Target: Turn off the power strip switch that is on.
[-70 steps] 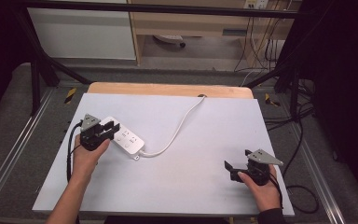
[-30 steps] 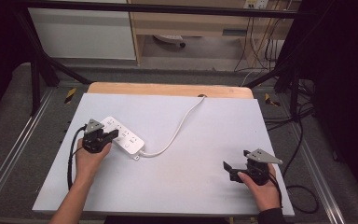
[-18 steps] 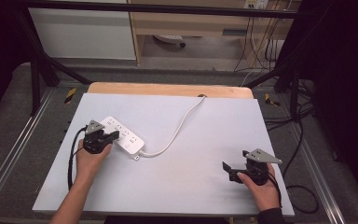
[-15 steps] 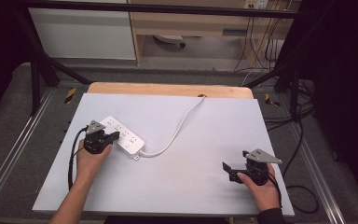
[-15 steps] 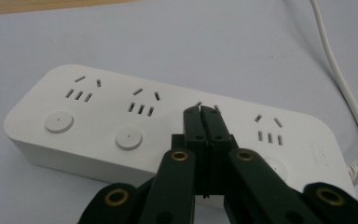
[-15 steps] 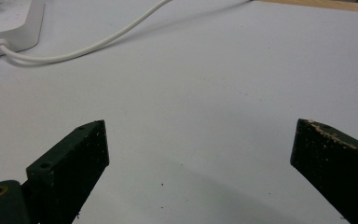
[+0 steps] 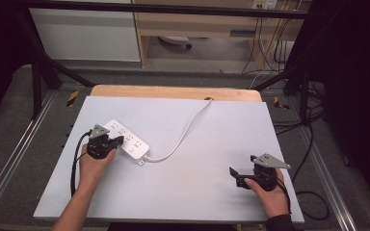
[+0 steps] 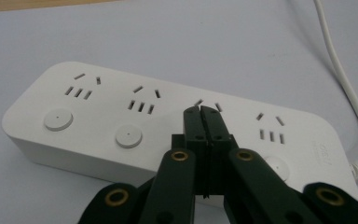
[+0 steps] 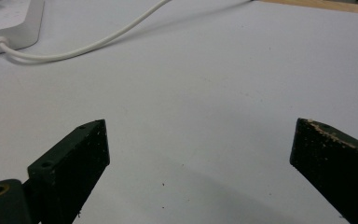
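A white power strip [image 7: 127, 140] lies on the left part of the table, with several socket groups and round buttons [image 8: 128, 136] on top. My left gripper [image 7: 117, 141] is shut with nothing between its jaws. Its tips [image 8: 200, 110] rest over the strip [image 8: 98, 126] by the third socket group, hiding that group's button; I cannot tell whether they touch it. The strip's white cord [image 7: 183, 134] curves away to the table's far edge. My right gripper [image 7: 235, 176] stands open over bare table near the front right, its jaws [image 9: 200, 140] wide apart and holding nothing.
The white table top [image 7: 202, 202] has a wooden strip [image 7: 173, 91] along its far edge. The cord [image 9: 98, 42] and the strip's end [image 9: 14, 25] lie far ahead of the right gripper. Black frame bars and floor cables [image 7: 313, 139] surround the table.
Since the earliest frame the left gripper has drawn back slightly toward the near edge along the strip. Over the last second neither hand has moved.
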`<state>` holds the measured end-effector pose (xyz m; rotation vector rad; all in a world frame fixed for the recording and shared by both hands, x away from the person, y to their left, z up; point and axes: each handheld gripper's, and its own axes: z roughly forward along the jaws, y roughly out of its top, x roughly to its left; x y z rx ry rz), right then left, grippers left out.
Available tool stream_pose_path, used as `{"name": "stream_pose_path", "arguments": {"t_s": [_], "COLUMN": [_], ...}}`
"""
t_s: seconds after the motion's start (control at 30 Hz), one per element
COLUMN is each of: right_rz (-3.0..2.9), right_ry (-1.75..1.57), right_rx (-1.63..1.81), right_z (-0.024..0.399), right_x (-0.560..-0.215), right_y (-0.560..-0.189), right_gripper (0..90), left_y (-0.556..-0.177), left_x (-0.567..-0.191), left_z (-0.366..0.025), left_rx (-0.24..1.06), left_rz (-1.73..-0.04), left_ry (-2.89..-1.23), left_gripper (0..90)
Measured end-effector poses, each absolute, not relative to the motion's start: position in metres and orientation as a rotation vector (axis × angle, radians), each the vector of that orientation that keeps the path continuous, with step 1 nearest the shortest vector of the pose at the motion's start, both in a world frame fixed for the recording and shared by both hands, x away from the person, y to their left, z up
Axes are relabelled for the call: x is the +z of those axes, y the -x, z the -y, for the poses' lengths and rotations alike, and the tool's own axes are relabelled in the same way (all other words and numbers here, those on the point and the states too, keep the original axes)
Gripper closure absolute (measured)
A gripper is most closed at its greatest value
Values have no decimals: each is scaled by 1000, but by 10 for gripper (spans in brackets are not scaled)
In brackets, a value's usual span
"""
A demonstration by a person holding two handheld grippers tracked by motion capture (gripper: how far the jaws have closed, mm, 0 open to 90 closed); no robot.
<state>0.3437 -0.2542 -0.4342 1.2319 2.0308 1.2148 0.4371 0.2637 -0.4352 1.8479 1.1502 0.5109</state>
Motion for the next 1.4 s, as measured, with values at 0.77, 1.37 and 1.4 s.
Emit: {"name": "stream_pose_path", "arguments": {"t_s": [0.77, 1.37, 1.4], "right_rz": [-2022, -2034, -2034], "right_ry": [-1289, -1285, -1285], "right_rx": [1203, 1201, 1201], "right_z": [257, 257, 257], "right_x": [-437, -438, -438], "right_y": [-346, -346, -346], "right_gripper": [26, 27, 27], "left_y": [-437, -439, -439], "left_x": [-436, -438, -438], "left_z": [-261, -262, -262], "left_rx": [512, 484, 482], "left_rz": [-1153, -1160, -1160], "left_ry": [-1868, -1864, -1863], "left_gripper": [900, 900, 900]}}
